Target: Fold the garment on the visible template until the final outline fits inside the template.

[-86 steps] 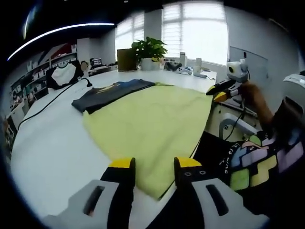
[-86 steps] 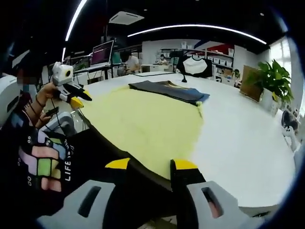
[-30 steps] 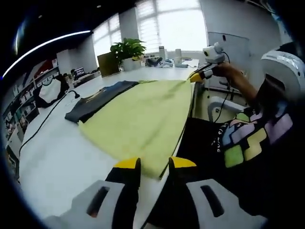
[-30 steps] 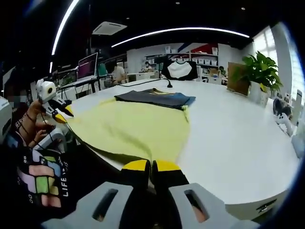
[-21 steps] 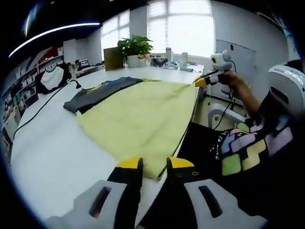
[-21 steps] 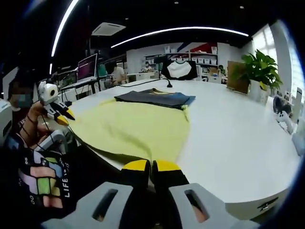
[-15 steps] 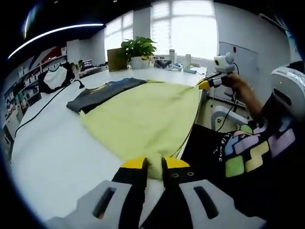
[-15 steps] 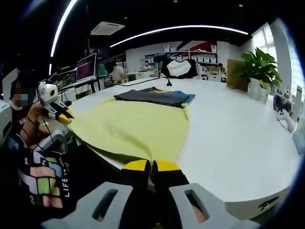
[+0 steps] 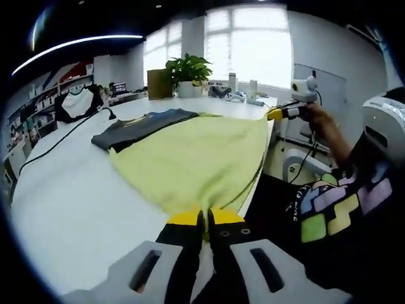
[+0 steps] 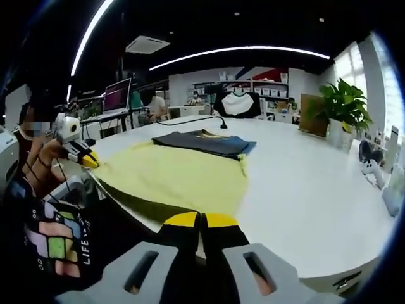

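Spreading across a white tabletop (image 9: 69,190), a yellow-green garment (image 9: 196,158) lies flat with its near edge at the table's rim, where a person pinches it at two corners. In the left gripper view, the left gripper (image 9: 204,218) has its yellow-tipped jaws pressed together on the garment's near corner; the right gripper (image 9: 281,113) shows at the far corner, held in a hand (image 9: 316,120), its tips meeting the cloth's edge. In the right gripper view, the right gripper's jaws are together on the garment's hem, and the left gripper (image 10: 85,158) appears at the other corner. A dark folded garment (image 9: 142,123) lies beyond the yellow-green one, touching its far edge. A potted plant (image 9: 188,73) stands farther back by the windows. The person wears a dark top with coloured blocks (image 9: 329,209).
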Demonstrator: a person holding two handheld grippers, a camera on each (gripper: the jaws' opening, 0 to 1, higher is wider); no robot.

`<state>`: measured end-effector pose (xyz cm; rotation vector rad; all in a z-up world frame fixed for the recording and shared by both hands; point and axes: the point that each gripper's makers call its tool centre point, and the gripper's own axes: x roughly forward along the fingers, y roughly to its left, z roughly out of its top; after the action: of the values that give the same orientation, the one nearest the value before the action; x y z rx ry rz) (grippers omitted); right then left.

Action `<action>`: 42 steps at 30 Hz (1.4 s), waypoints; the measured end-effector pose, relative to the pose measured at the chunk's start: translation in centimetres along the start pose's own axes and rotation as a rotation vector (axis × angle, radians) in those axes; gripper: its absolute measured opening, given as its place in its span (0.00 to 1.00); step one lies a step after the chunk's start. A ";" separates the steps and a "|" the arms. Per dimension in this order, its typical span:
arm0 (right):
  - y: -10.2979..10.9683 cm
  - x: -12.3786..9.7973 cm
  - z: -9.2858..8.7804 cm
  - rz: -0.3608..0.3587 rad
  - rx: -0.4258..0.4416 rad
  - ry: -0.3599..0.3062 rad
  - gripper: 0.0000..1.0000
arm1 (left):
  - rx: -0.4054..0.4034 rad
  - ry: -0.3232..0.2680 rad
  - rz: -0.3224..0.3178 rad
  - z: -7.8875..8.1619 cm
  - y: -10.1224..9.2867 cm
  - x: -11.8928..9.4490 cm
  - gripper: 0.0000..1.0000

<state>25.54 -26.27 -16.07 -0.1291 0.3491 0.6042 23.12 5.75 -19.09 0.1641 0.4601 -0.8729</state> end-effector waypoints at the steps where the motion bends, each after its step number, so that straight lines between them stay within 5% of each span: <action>1: 0.0 0.0 0.1 0.000 -0.007 -0.005 0.00 | 0.004 0.001 0.005 0.0 0.1 0.0 0.04; 21: -0.3 -0.6 3.8 -0.068 -0.050 -0.170 0.00 | -0.003 -0.227 0.128 5.4 1.8 -3.2 0.04; 25: -0.4 -0.7 4.1 -0.077 -0.057 -0.185 0.00 | -0.081 -0.354 0.110 7.5 1.8 -4.3 0.04; 32: 0.2 -1.3 6.6 -0.060 -0.069 -0.276 0.00 | -0.061 -0.431 0.186 9.4 2.3 -6.1 0.03; 35: 0.4 -1.6 7.6 -0.029 -0.055 -0.312 0.00 | 0.012 -0.435 0.215 10.0 2.1 -6.8 0.03; 42: 0.3 -1.9 9.7 -0.036 -0.075 -0.352 0.00 | 0.025 -0.474 0.224 11.4 1.6 -7.8 0.03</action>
<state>26.64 -24.95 -6.33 -0.0982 -0.0168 0.5923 23.70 8.56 -5.45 0.0272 -0.0127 -0.6683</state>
